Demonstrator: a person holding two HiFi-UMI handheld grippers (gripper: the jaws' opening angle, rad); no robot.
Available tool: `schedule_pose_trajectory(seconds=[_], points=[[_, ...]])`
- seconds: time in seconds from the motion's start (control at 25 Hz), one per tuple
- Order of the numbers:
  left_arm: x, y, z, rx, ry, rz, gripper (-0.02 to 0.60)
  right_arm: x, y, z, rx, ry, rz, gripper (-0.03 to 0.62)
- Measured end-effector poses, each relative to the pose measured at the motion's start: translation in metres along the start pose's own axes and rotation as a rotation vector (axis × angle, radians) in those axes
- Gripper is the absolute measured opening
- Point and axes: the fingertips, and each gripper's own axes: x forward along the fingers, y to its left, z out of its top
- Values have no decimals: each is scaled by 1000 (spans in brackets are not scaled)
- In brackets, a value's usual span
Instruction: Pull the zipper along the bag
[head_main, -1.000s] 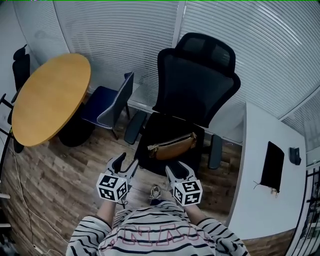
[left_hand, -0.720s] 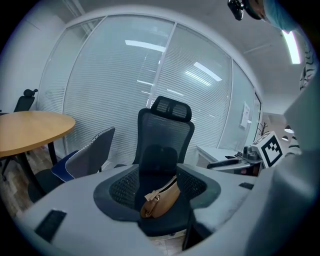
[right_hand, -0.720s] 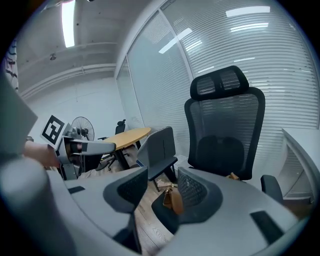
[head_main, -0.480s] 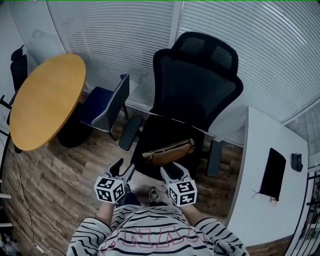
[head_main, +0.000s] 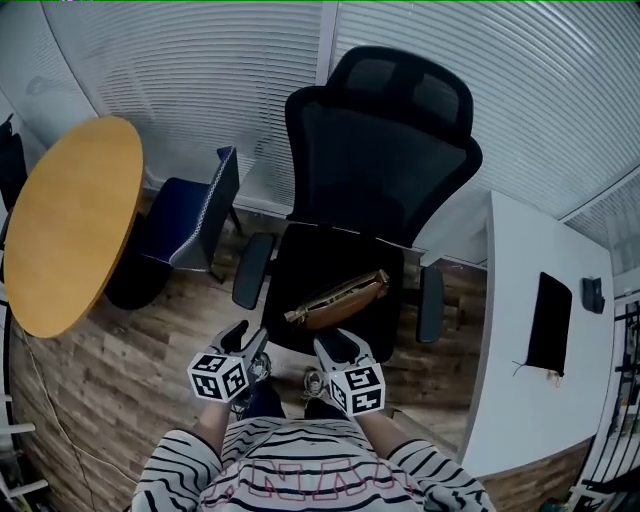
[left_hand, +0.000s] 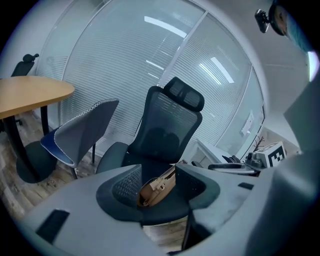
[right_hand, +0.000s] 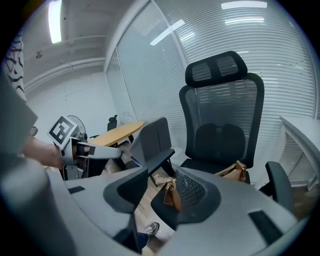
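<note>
Near the front edge of the chair seat (head_main: 318, 258), the tan bag (head_main: 338, 300) looks soft, light and likely to slide; left gripper (head_main: 248, 338) and right gripper (head_main: 337, 345) hang open and empty short of it, so I'd pin one end and pinch the zipper pull.

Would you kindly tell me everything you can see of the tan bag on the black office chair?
The bag is a slim, elongated tan pouch, leather-looking, with a paler line along its upper edge, probably the zipper; open or shut, I cannot tell. Small hardware shows at its left end in the head view. It lies slantwise across the front of the office chair seat, touching only that. The left hand-held gripper and right hand-held gripper hang short of it, jaws apart.
</note>
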Motion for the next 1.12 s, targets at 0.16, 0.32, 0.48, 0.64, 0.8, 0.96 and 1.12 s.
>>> schedule_pose_trajectory(seconds=[0.16,0.32,0.48,0.64,0.8,0.96,1.12], points=[[20,17,-4,-12,50,-52,212,24,5,-6,14,13,-21,187],[40,30,-9,-27,95,-114,212,44,8,-13,22,17,-51,186],[60,37,-20,-53,129,-183,209,61,13,-24,14,19,-68,186],[80,42,-34,-93,167,-245,193,79,20,-32,-19,23,-66,186],[96,44,-54,-127,213,-297,190,96,21,-41,-158,52,-82,187],[109,41,-69,-211,239,-382,181,111,20,-51,-293,83,-88,187],[122,40,-75,-288,247,-466,170,125,17,-61,-346,95,-77,187]])
